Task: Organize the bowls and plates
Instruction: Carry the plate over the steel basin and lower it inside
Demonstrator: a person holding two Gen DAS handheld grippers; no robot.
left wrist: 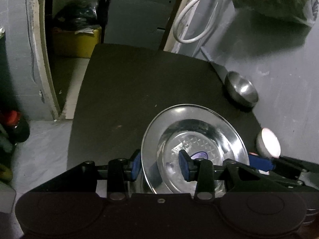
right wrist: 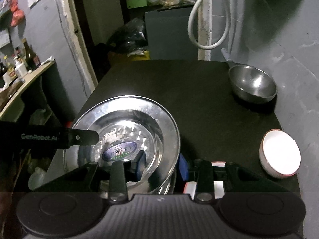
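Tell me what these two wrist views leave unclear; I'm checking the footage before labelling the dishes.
- Steel plate: its near rim is hidden behind both grippers' bodies in each view.
- Sticker on the plate: print too small and glary to read.
- Red-rimmed dish beneath the right gripper: mostly covered, shape unclear.
- White bowl: overexposed, and the interior is washed out.
- Left gripper: whether its pads actually touch the rim is unclear.

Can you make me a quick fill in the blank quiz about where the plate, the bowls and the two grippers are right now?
1. Both the left gripper and the right gripper straddle the rim of the steel ____.
2. The white bowl has a ____ rim.
3. The steel bowl stands at the table's far ____ corner.

Missing words: plate; red; right
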